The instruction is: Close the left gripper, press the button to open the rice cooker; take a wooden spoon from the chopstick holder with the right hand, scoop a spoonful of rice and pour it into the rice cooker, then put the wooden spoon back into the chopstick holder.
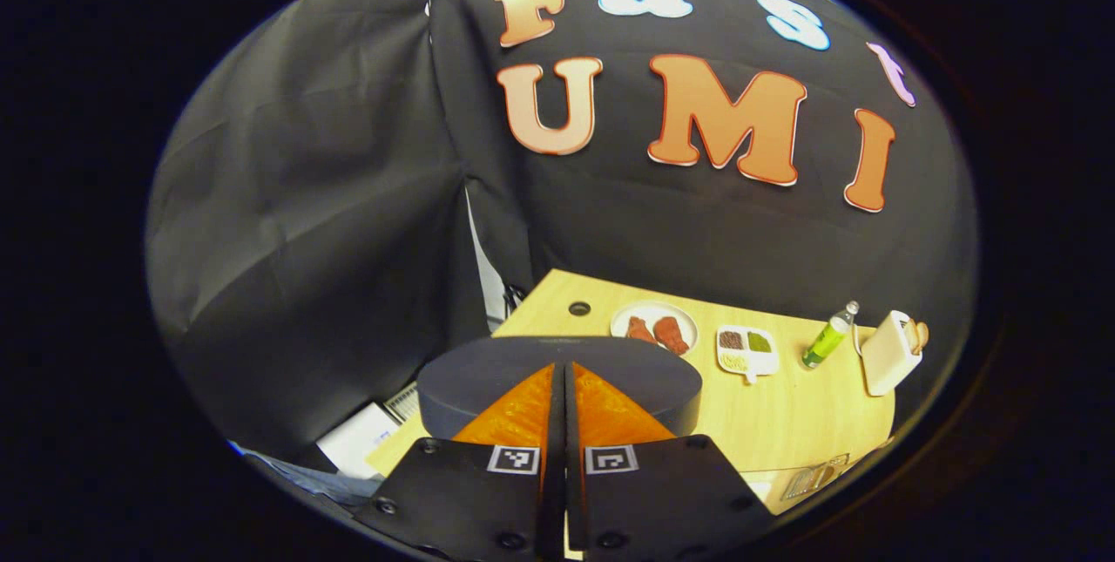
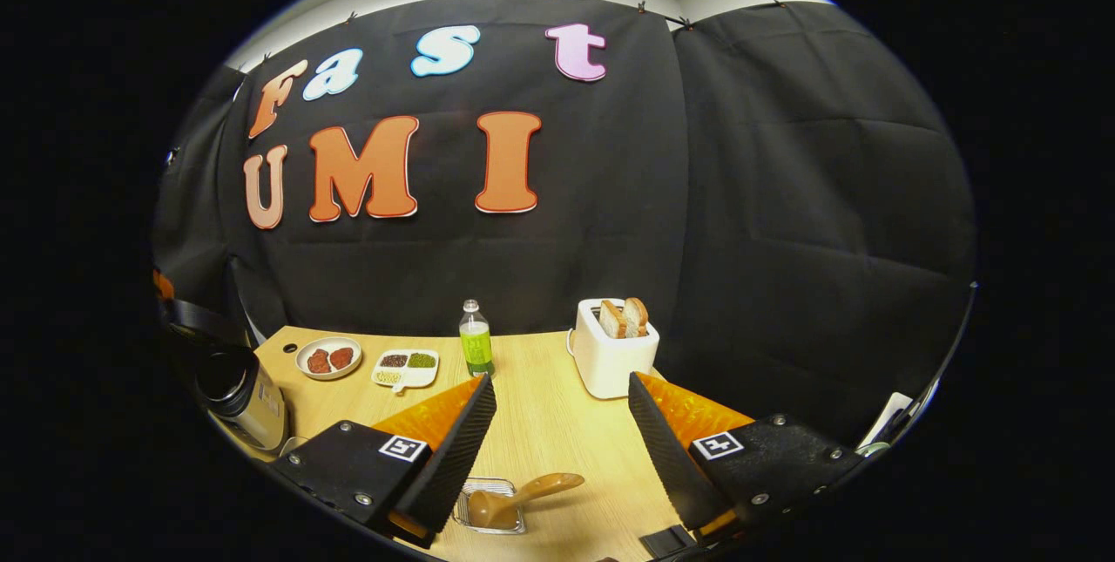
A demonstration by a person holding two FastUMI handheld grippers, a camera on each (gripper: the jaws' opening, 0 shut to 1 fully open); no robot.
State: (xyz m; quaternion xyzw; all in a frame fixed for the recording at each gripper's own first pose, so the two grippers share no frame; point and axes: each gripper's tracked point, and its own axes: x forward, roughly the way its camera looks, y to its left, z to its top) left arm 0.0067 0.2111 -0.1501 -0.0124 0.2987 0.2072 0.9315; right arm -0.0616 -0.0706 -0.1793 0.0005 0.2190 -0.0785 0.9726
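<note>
In the left gripper view my left gripper [image 1: 563, 366] is shut with nothing between its fingers, and its tips are just over the dark round lid of the rice cooker [image 1: 488, 388]. The lid looks closed. In the right gripper view the rice cooker [image 2: 244, 396] stands at the table's left edge, with a dark shape above it that I cannot make out. My right gripper [image 2: 562, 383] is open and empty. Below and between its fingers lies the wooden spoon [image 2: 523, 492], bowl down in the wire chopstick holder [image 2: 488, 505], handle slanting up to the right.
On the wooden table [image 2: 549, 431] stand a white toaster [image 2: 612, 351] with bread slices, a green bottle [image 2: 476, 341], a divided dish [image 2: 406, 366] and a plate of meat [image 2: 328, 358]. The black cloth wall closes in behind and to both sides.
</note>
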